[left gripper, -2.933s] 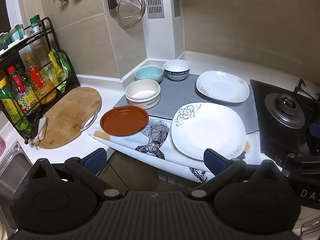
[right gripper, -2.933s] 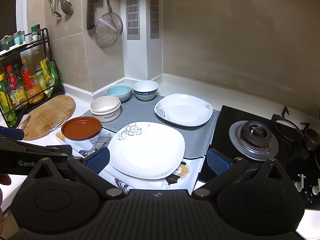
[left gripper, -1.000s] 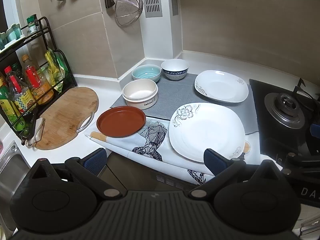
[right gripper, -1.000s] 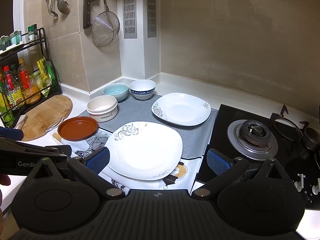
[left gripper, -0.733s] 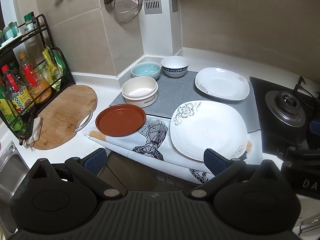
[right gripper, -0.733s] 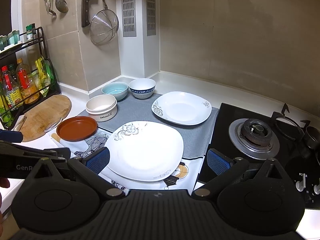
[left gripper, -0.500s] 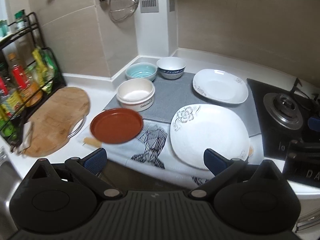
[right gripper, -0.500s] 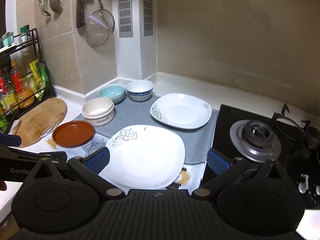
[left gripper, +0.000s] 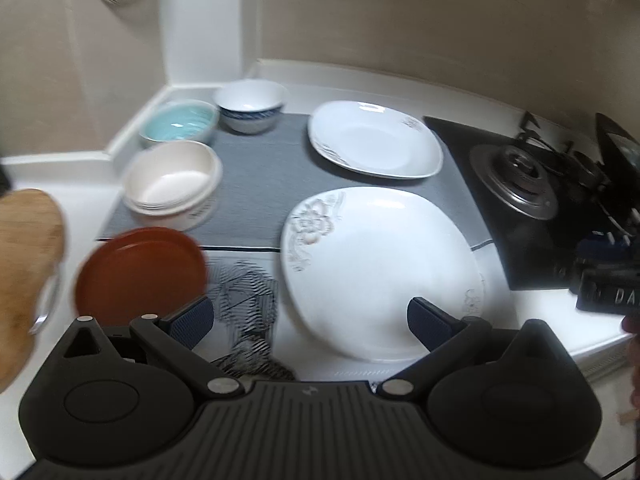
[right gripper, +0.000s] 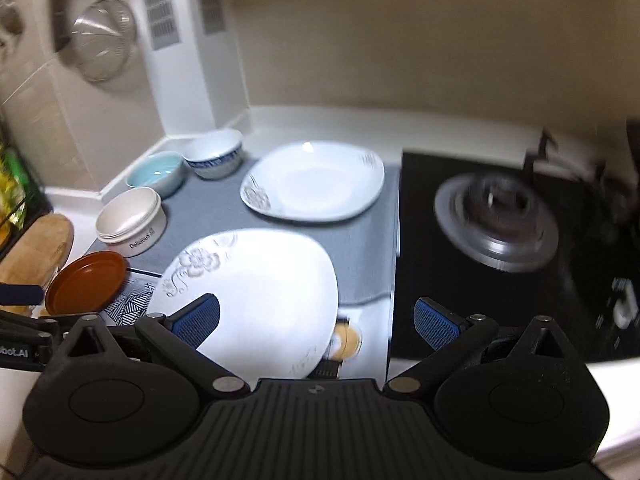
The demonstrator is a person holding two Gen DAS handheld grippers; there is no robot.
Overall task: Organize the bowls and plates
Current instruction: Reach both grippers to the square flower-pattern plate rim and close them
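A large white flowered plate (left gripper: 376,268) lies at the counter's front; it also shows in the right wrist view (right gripper: 256,292). A smaller white plate (left gripper: 374,144) (right gripper: 316,180) lies behind it on the grey mat (left gripper: 260,184). A brown plate (left gripper: 140,272) (right gripper: 86,282), a cream bowl (left gripper: 174,182) (right gripper: 130,220), a turquoise bowl (left gripper: 180,124) (right gripper: 156,172) and a white bowl with a blue band (left gripper: 252,106) (right gripper: 214,152) sit at the left. My left gripper (left gripper: 310,320) is open over the large plate's front left edge. My right gripper (right gripper: 318,320) is open over its front right edge. Both are empty.
A black gas hob (left gripper: 520,192) (right gripper: 496,216) is at the right. A wooden cutting board (left gripper: 24,256) lies at the left, with a bottle rack (right gripper: 16,184) behind it. A strainer (right gripper: 102,40) hangs on the wall. A patterned cloth (left gripper: 244,292) lies under the front plates.
Both grippers have moved forward and down towards the counter; the dishes look larger and the views are blurred. Both stay open. No dish has moved.
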